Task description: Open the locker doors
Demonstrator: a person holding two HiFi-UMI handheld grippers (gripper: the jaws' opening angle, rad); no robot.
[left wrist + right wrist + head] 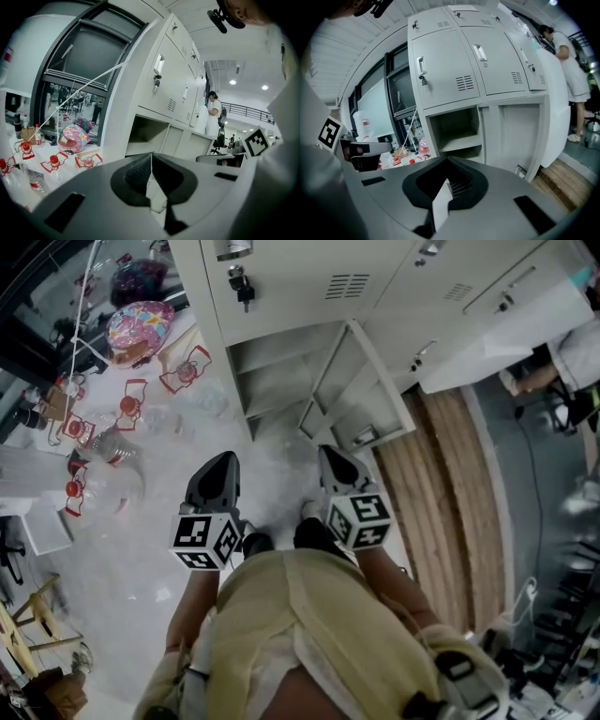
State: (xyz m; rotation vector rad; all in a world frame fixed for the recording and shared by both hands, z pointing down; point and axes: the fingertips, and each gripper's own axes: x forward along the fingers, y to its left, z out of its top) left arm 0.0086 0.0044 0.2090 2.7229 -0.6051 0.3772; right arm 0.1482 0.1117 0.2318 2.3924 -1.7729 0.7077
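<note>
Right gripper [330, 456] and left gripper [223, 463]: both pinched closed on nothing, hanging low before the lockers [506, 70]. Probably best next: spread the jaws, rise to the closed upper-left door [440, 91], hook its handle [421, 64], pull straight outward. Mind the person [565, 65] at the lockers' right end, the open bottom door [361, 395] jutting toward the feet, and bottles [129, 409] on the floor at left.

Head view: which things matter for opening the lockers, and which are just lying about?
Job:
- closed doors
- open door
- key
- left claw
- right claw

Lying about:
- patterned bag
- bottles
</note>
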